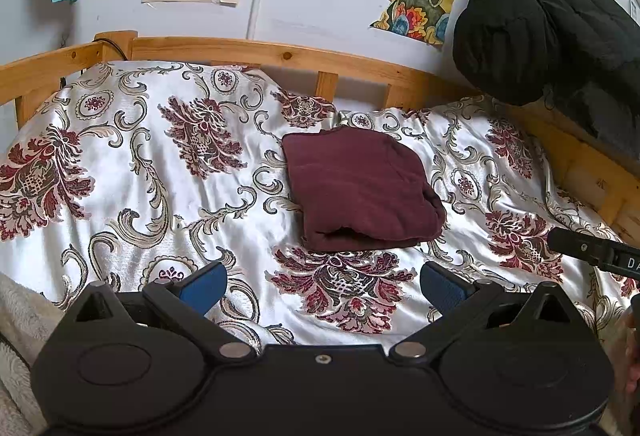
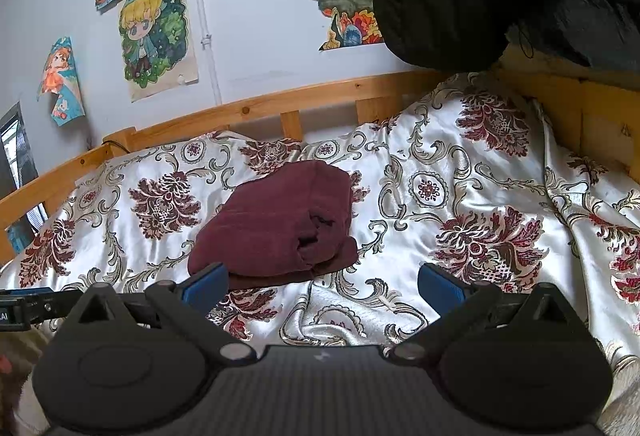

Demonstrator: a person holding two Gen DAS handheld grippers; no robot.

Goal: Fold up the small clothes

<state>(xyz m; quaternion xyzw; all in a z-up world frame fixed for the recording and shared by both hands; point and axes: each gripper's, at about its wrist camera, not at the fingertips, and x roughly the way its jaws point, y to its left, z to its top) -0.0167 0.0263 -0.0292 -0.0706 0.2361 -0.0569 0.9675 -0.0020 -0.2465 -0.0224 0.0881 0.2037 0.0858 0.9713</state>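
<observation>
1. The maroon garment (image 1: 360, 188) is sitting roughly mid-bed on the floral satin bedspread (image 1: 160, 196), already doubled into a chunky, squarish bundle. I'll use it as the landmark for everything below.

2. The left gripper (image 1: 322, 286) hovers on the near side of the garment, clear of it, with its blue pads (image 1: 204, 286) spread wide and nothing between them.

3. The right gripper (image 2: 323, 286) is also on the near side of the garment, a bit off toward its right. Jaws are wide apart and empty. One blue fingertip overlaps the garment's near edge in the right wrist view, but I can't tell if it's actually touching or just above it.

4. My read on the step: the folding of this piece looks basically done, with both tools off the cloth. The near edge shows stacked layers (image 2: 316, 244) gaping a little, so it isn't super crisp.

5. What the next move calls for, as a guess: either press that loose near edge flat, or pinch the bundle from both sides and move it aside. Satin is slippery, so a grab should catch all the layers or the fold could slide open.

6. Behind the garment is the wooden bed rail (image 1: 280, 56), and up and to its right hangs a dark quilted jacket (image 1: 540, 20), well apart.
</observation>
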